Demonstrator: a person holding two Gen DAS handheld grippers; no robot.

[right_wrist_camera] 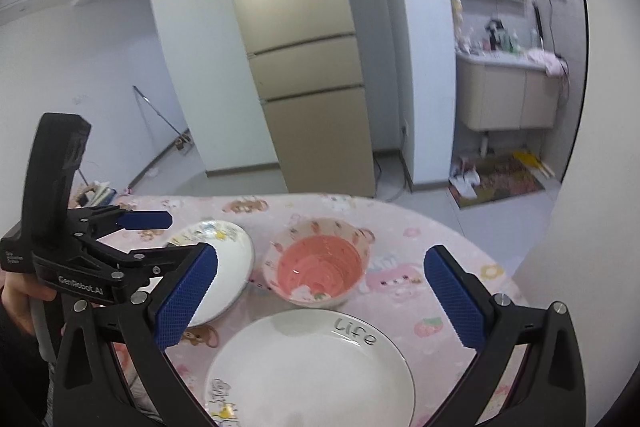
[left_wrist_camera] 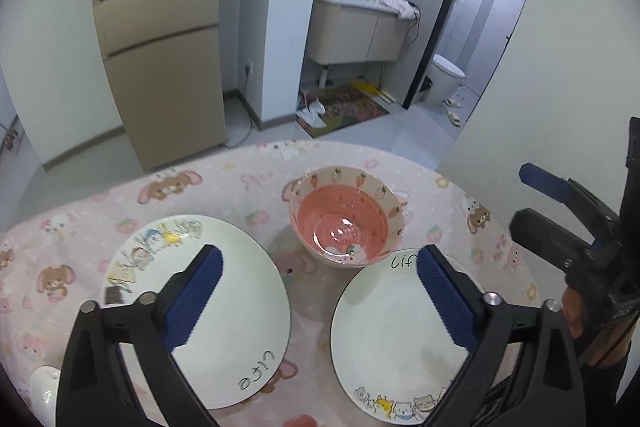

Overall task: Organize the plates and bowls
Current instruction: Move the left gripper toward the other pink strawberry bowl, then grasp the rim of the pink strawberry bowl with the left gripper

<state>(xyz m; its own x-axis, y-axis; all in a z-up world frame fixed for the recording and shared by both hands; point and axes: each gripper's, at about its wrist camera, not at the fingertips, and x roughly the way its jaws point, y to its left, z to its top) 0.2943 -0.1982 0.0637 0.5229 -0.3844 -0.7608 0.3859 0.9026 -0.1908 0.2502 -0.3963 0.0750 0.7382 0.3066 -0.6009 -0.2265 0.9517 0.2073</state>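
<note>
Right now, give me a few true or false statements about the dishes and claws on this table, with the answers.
1. The pink bowl sits empty on the tablecloth. True.
2. The two white plates are stacked. False: left plate and right plate lie apart, side by side.
3. The left claw grips a plate. False: it is open and holds nothing.
4. The right claw is open. True.
5. The bowl sits on a plate. False: on the cloth, beyond both.
</note>
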